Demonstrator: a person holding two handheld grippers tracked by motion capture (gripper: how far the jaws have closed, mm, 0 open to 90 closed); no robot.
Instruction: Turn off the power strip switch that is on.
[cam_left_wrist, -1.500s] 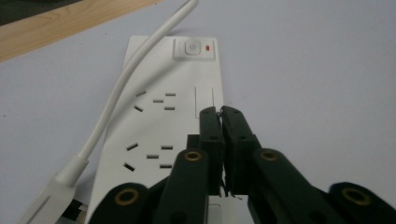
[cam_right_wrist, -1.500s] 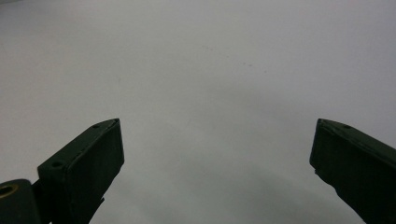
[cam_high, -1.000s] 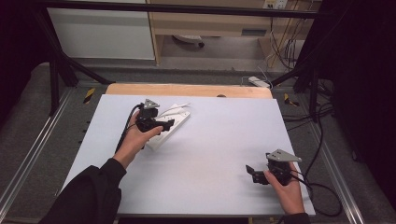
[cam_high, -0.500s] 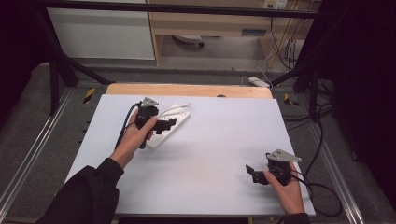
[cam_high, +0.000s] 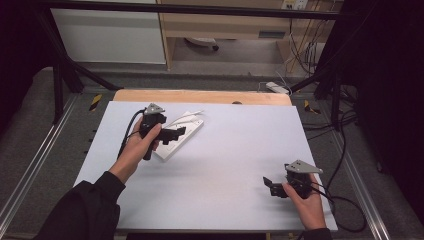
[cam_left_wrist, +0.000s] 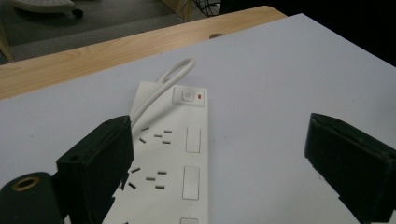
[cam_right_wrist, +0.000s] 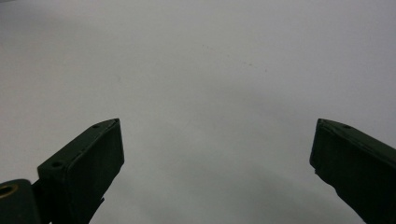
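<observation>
Nearest the bottom edge of the high view, my right hand (cam_high: 306, 202) holds the right gripper (cam_high: 272, 186) low over the lower right of the white table (cam_high: 225, 165), its jaws spread wide and pointing toward the frame's left with nothing between them. Seen from the right gripper view, the two black jaws rise from the bottom corners, wide apart, with bare white tabletop between and beyond them.

Farther up and to the left in the high view, my left hand (cam_high: 137, 147), in a dark sleeve (cam_high: 80, 212), holds the left gripper (cam_high: 174, 133) over a white power strip (cam_high: 186, 135) that lies flat on the upper-left part of the table, slanting from lower left to upper right. From the left gripper view, those jaws also stand wide open, grasping nothing; the power strip (cam_left_wrist: 173, 163) runs up the lower centre of the frame between them, closer to the jaw at the frame's left, whose edge overlaps the strip's socket slots. Whether that jaw touches the strip I cannot tell. At the strip's far end sits a switch (cam_left_wrist: 189, 96) with a small red mark, and a white cord (cam_left_wrist: 163, 86) loops out beside it toward the upper middle of the frame.

Beyond the white surface, a strip of wooden table edge (cam_high: 200, 96) crosses the high view, with grey floor and dark frame bars behind it
</observation>
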